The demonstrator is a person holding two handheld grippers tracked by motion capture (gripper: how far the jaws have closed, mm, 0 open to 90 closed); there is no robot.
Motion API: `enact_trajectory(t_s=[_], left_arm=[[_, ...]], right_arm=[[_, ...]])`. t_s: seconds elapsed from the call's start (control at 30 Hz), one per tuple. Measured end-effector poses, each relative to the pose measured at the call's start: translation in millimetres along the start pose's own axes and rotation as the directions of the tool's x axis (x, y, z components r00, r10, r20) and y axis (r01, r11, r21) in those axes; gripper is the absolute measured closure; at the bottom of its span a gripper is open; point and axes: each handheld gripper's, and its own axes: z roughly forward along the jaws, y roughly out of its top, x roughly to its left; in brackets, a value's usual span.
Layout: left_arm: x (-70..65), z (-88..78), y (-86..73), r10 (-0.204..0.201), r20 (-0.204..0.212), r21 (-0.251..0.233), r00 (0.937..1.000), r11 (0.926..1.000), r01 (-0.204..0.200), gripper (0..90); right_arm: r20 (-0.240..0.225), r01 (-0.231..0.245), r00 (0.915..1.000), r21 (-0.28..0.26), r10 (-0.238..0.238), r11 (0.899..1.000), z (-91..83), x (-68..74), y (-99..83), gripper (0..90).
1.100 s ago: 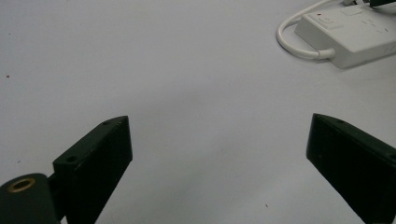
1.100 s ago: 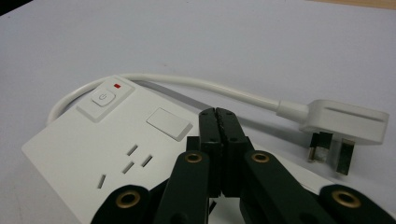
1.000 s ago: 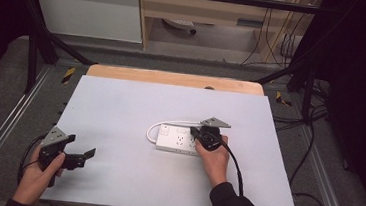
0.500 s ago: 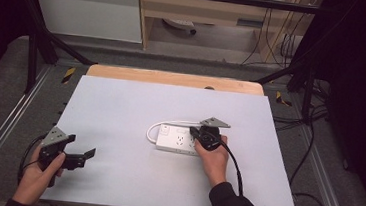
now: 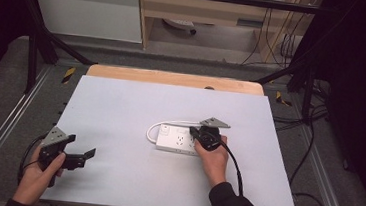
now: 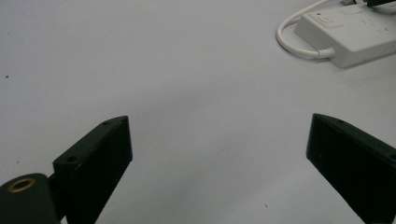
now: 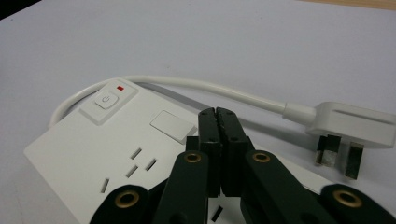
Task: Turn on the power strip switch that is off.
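I have the right tool [image 7: 218,122] clenched, its jaws pressed flat together with nothing between them, and its tip sits over the top face of the white power strip [image 5: 178,139], which lies near the middle of the desk [image 5: 120,107]. From this I judge the step is pressing something on the strip with the closed tip, most likely the power button [image 7: 106,100] beside the small red indicator [image 7: 120,87]. To do it well I would keep the jaws shut, slide the tip toward that button, come down straight and gently, and stop short of tilting the strip. The blank white panel [image 7: 173,125] lies between tip and button, so I must not mistake it for the target. The strip's own cable [image 7: 196,86] loops round the far side to its plug [image 7: 355,125], which rests on the desk just beside the strip; a sideways sweep could catch it. My left tool [image 6: 219,158] is released, jaws wide apart, held well away near the desk's front left corner and out of the way.
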Motion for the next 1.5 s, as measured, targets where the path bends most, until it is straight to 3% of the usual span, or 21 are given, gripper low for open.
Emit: enact_trajectory(t_s=[0.93,1.5], left_arm=[[-0.1,0.0,-0.1,0.001,-0.001,0.001,1.0,1.0,-0.001,7.0],[0.2,0.1,-0.1,-0.001,-0.002,0.002,1.0,1.0,0.001,7.0]], right_arm=[[-0.005,0.027,0.9996,0.013,-0.027,1.0,2.9,4.0,-0.9,90.0],[0.005,0.007,1.0,-0.008,-0.007,1.0,-4.9,-0.7,5.5,90.0]])
